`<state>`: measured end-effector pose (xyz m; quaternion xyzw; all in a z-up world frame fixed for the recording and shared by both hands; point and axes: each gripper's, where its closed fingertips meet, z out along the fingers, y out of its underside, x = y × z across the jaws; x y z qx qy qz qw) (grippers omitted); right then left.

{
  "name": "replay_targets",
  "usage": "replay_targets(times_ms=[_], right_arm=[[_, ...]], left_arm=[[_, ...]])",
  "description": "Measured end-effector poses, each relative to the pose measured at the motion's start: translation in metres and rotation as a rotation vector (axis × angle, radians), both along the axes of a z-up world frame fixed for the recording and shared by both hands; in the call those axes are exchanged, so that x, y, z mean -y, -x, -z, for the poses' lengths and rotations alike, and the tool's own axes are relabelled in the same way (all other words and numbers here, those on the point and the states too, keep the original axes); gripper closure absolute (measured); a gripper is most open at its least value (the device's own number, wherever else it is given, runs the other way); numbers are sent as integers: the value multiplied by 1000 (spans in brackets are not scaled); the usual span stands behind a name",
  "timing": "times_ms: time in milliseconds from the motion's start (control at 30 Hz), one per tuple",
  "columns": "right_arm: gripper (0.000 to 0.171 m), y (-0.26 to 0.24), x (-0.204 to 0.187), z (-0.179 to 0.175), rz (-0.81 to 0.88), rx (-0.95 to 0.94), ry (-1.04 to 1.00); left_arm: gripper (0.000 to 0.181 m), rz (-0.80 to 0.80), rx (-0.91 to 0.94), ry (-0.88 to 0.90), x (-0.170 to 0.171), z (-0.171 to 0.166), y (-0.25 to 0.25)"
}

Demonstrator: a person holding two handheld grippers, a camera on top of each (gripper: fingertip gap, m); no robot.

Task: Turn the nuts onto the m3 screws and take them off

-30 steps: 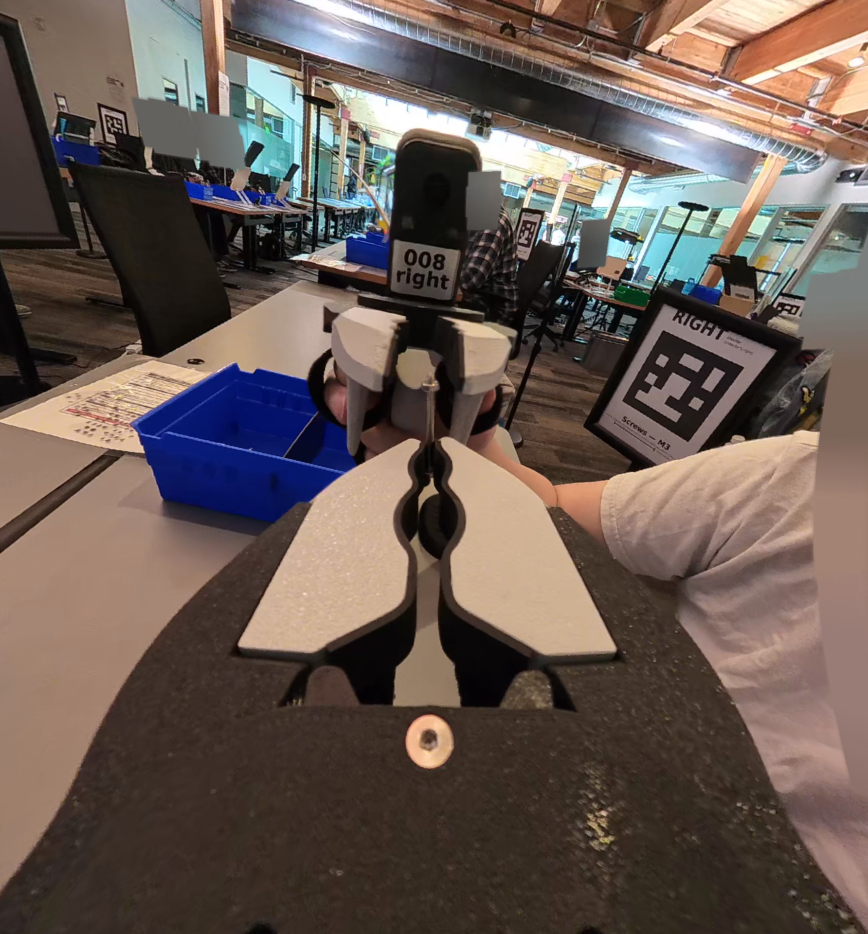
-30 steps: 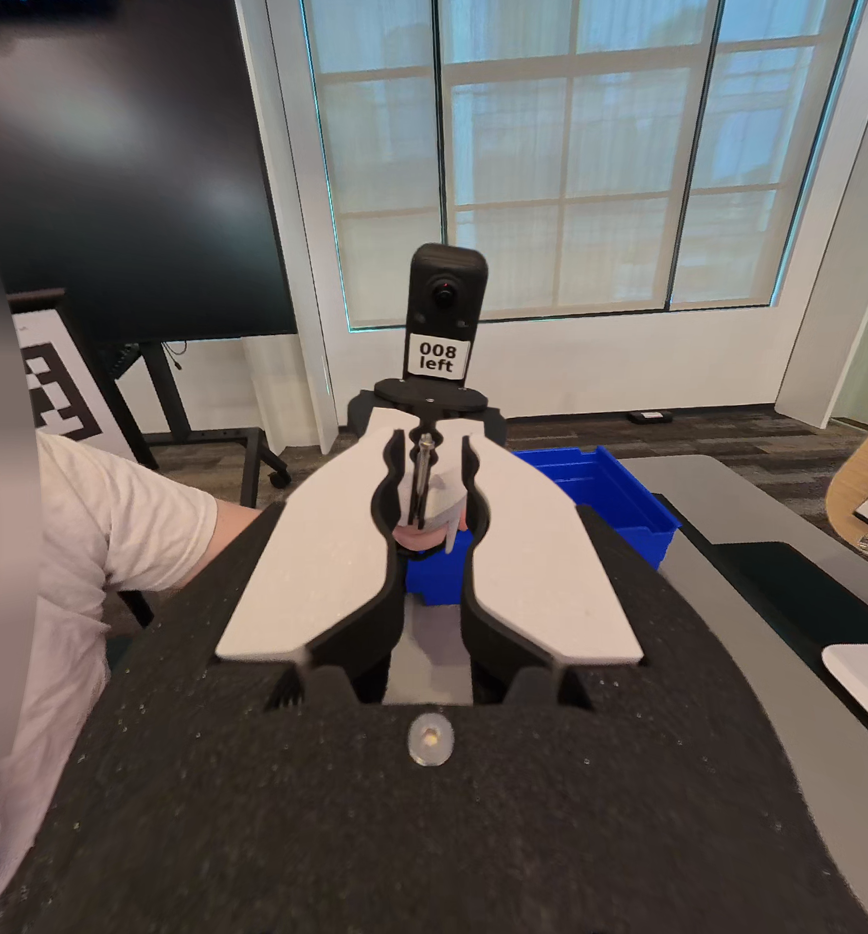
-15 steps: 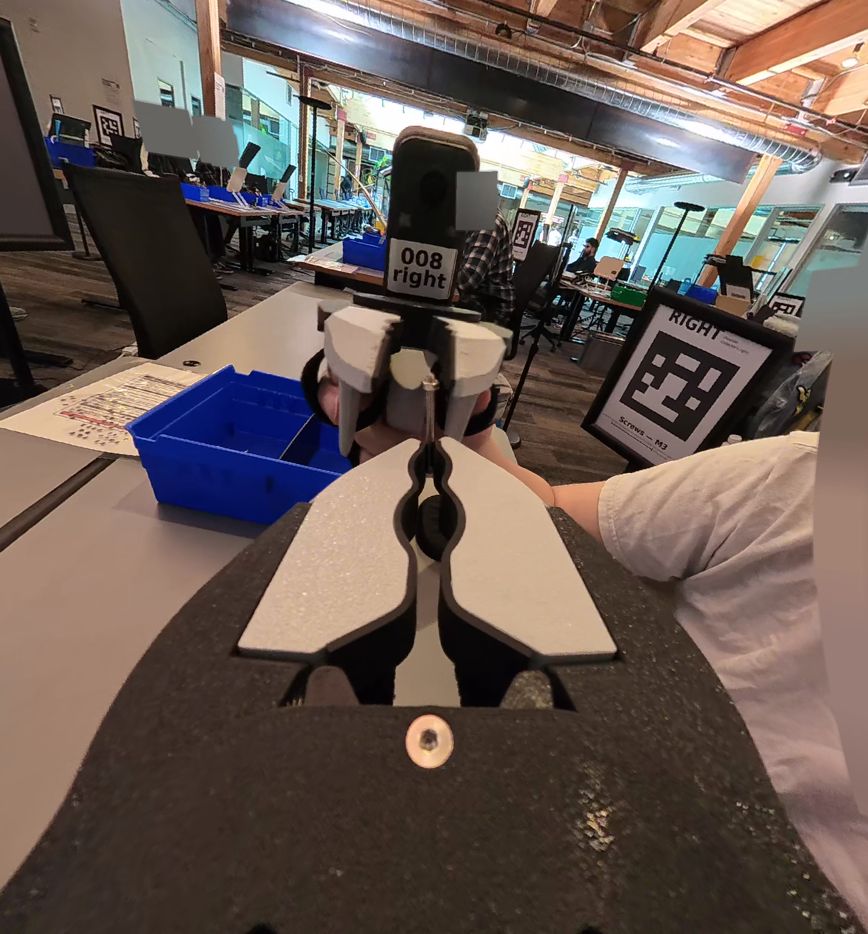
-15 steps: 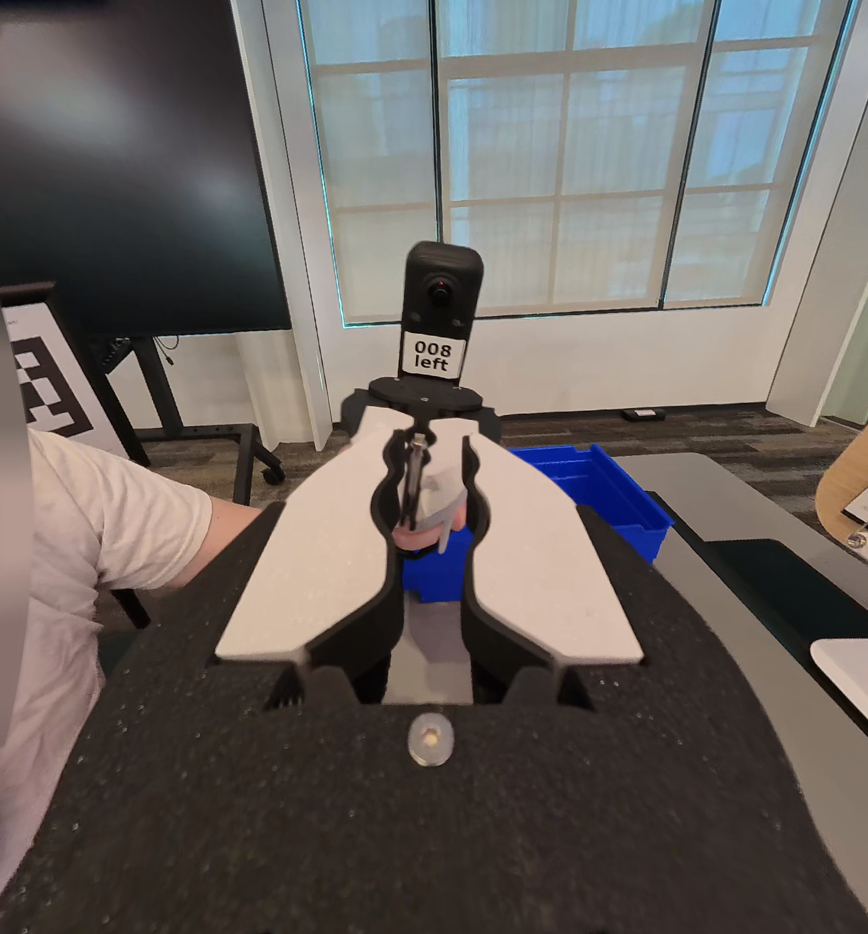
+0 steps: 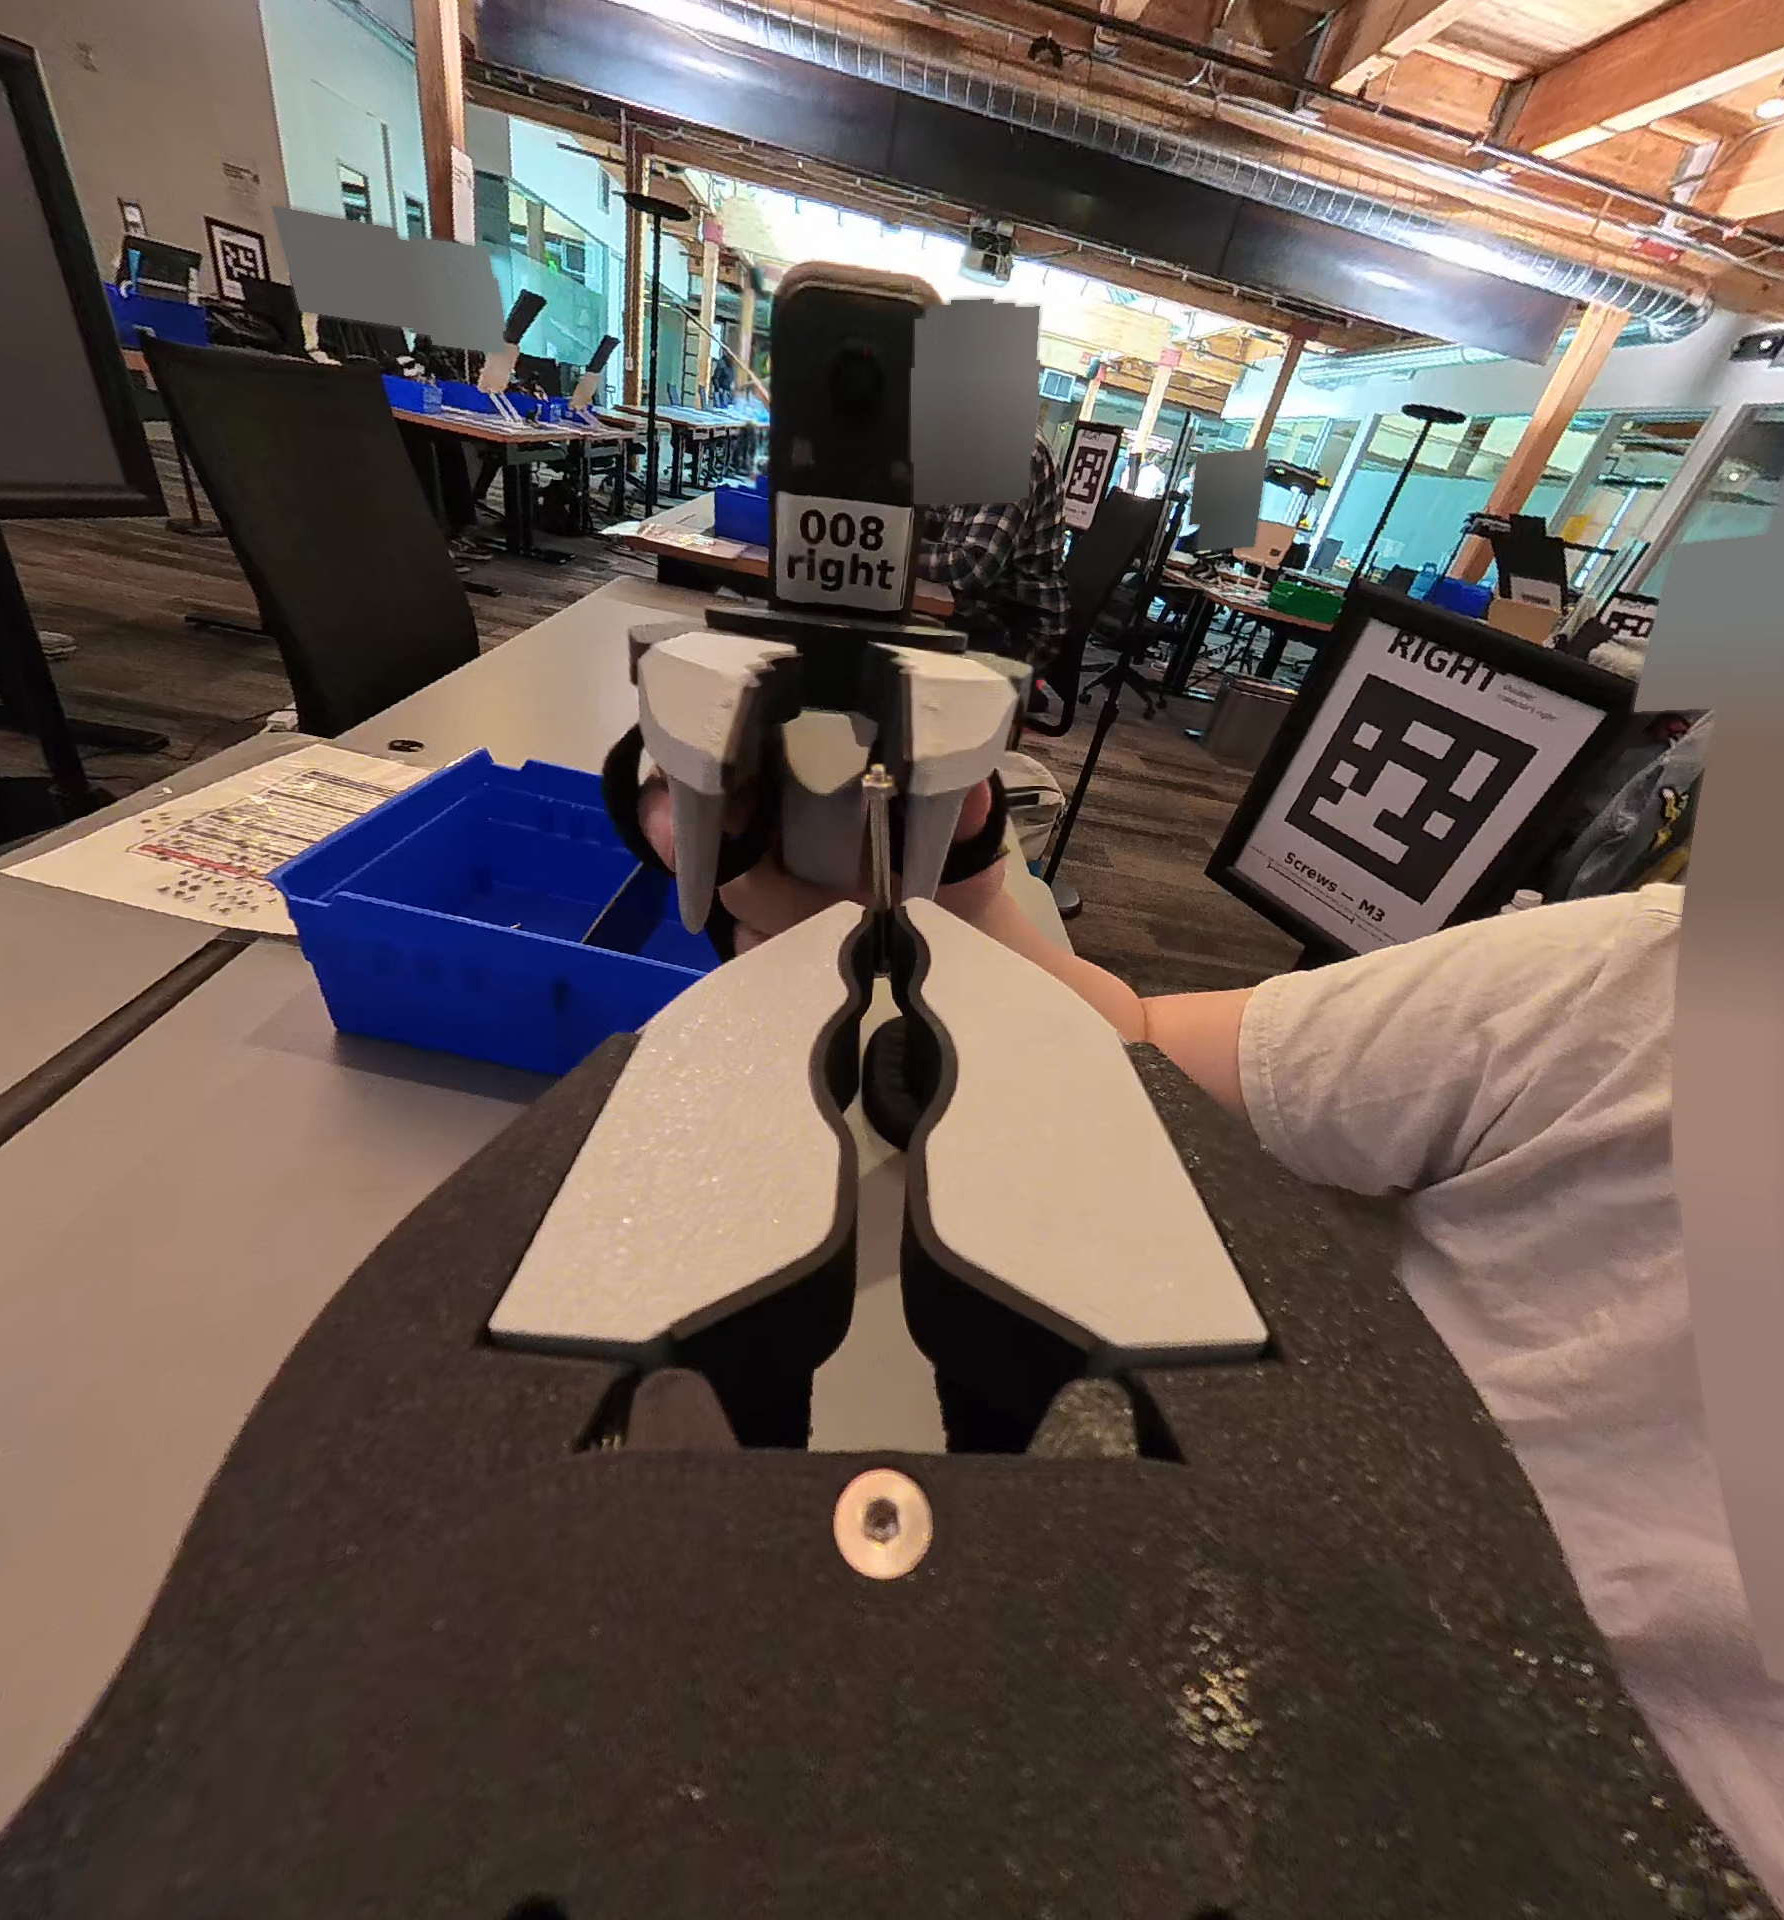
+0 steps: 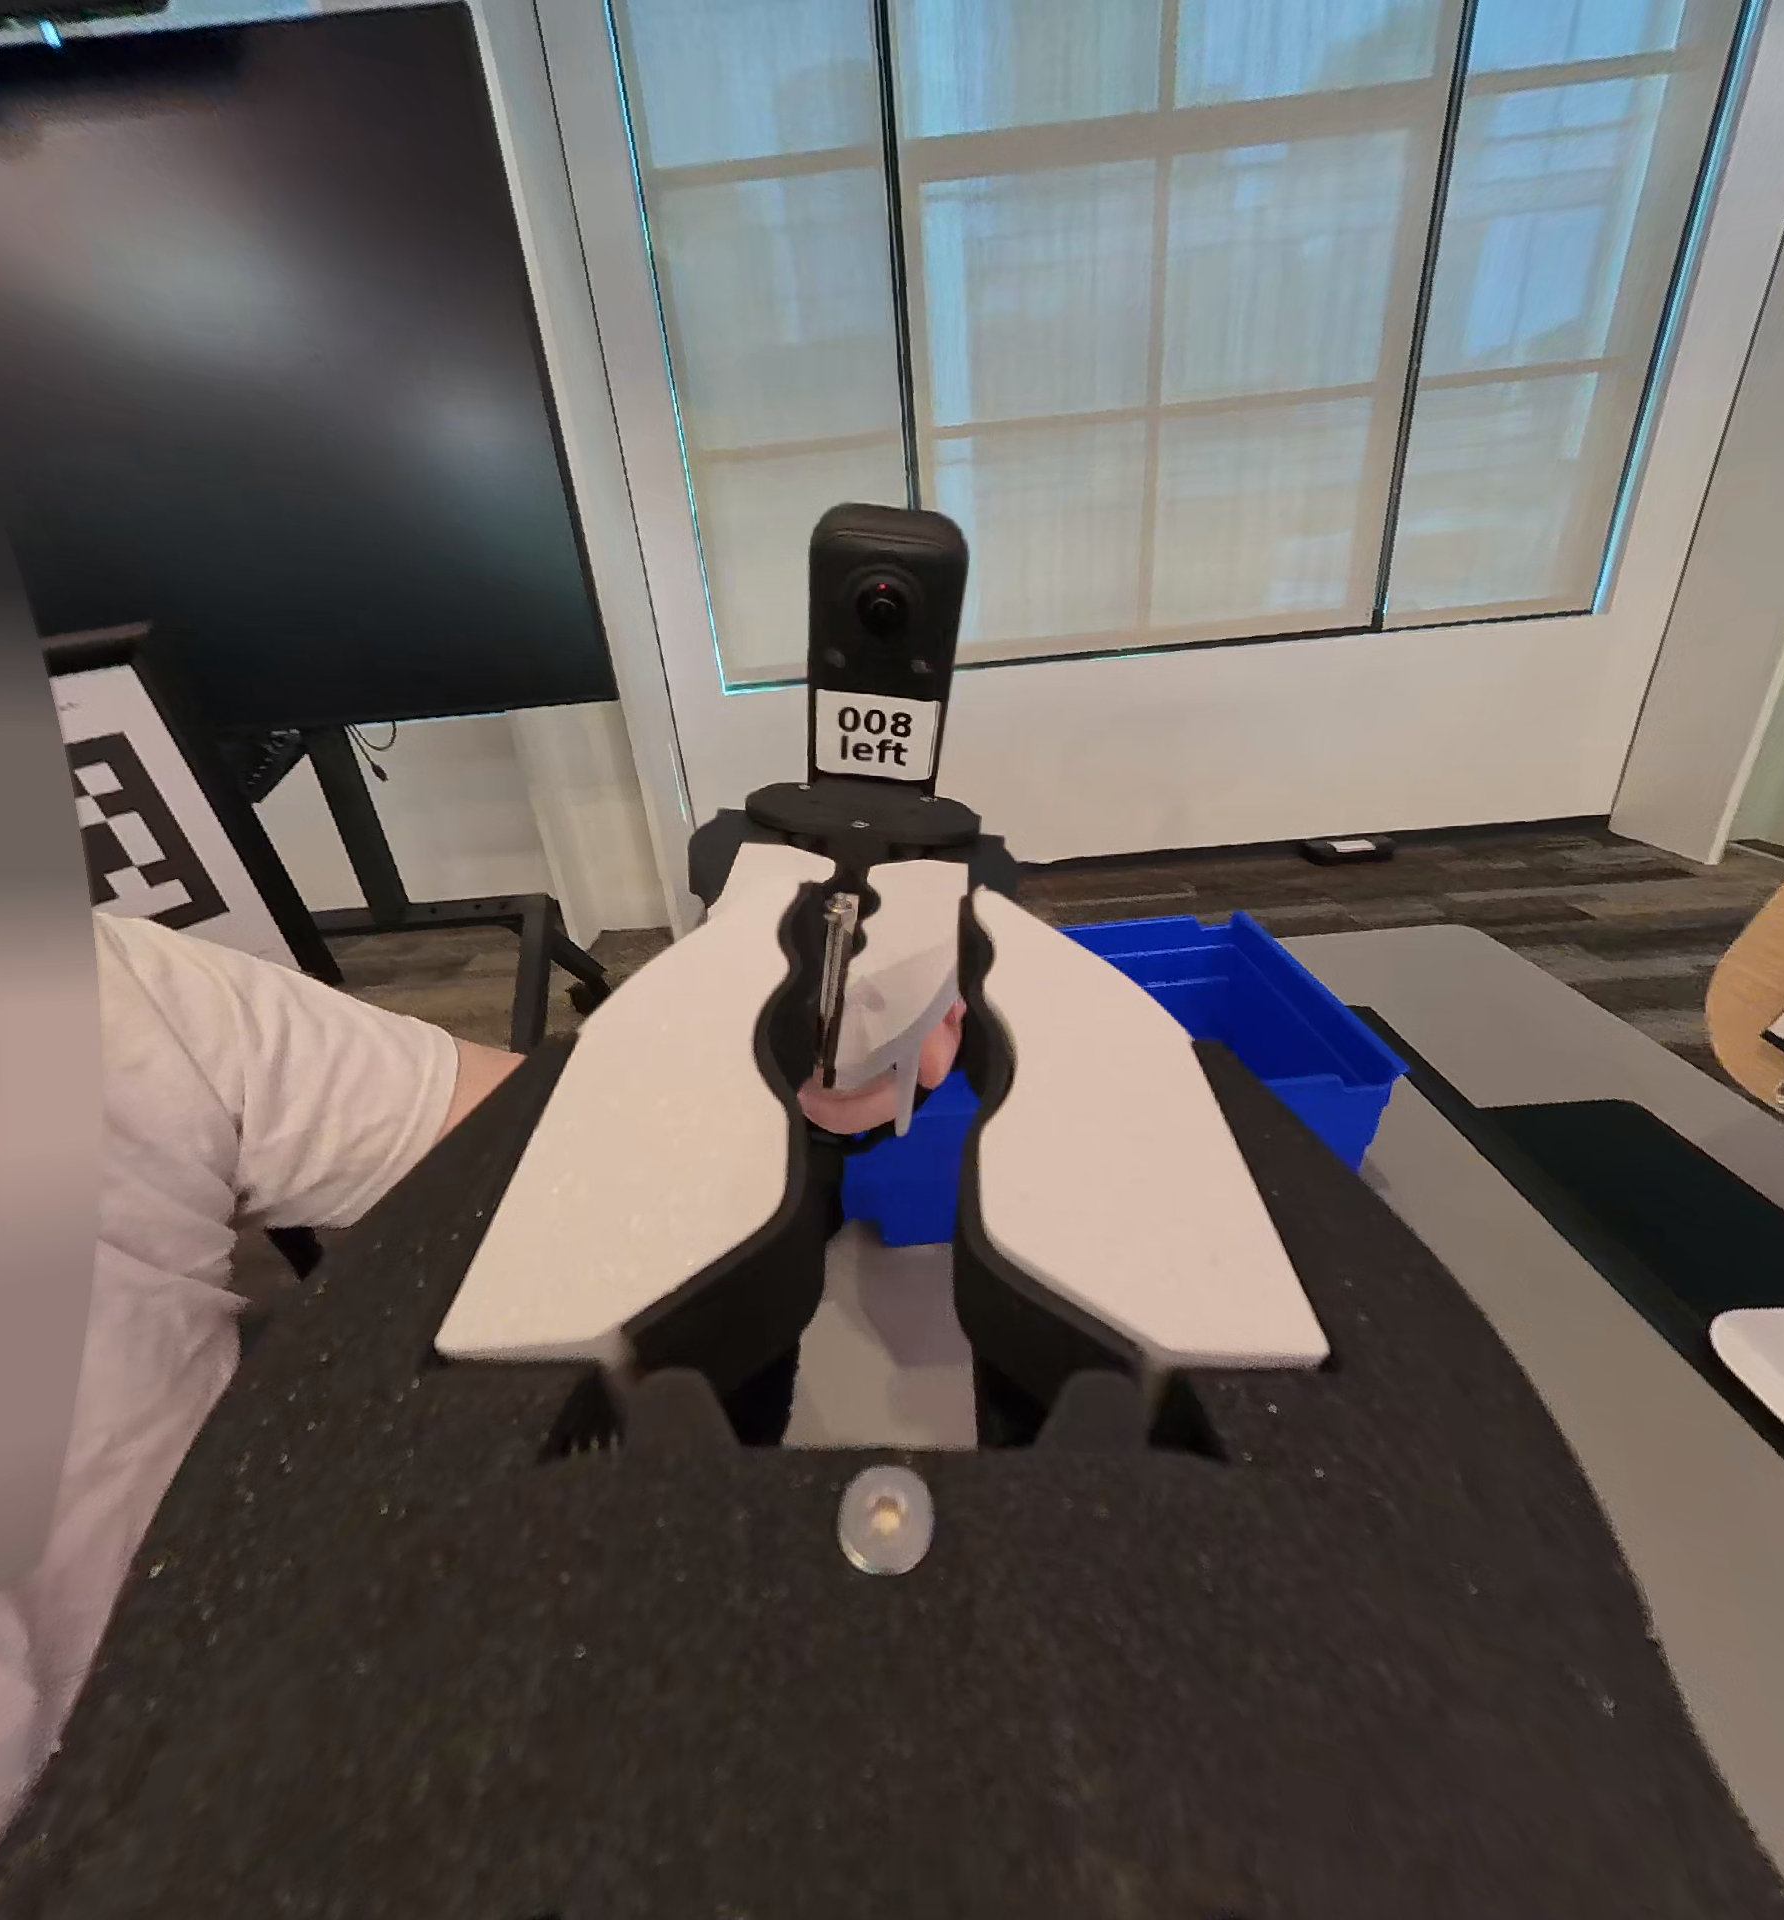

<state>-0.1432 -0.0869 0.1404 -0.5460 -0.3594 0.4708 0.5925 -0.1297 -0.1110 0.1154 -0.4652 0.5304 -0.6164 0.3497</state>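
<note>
Left hand-held gripper (image 5: 880, 940) is pinching the thin, light, stiff, slippery screw (image 5: 877, 842) by its lower end, mid-air above the bench (image 5: 140, 1195) w/ the right hand-held gripper (image 6: 883, 935) gaping around it; nut's too small to spot.

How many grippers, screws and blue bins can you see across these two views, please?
Grippers: 2 (left gripper, right gripper)
Screws: 1 (screw, clamped in the left gripper's tips)
Blue bins: 1 (blue bin on the table)
Total: 4
</note>
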Motion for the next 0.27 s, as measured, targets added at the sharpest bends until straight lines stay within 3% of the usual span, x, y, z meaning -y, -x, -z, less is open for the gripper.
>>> replay_targets(times_ms=[67,267], right_arm=[[154,-8,-6,-1,13,-28,28],[150,-2,9,-10,-47,-54,3]], left_arm=[[180,17,14,16,1,-3,2],[180,9,13,11,0,-3,3]])
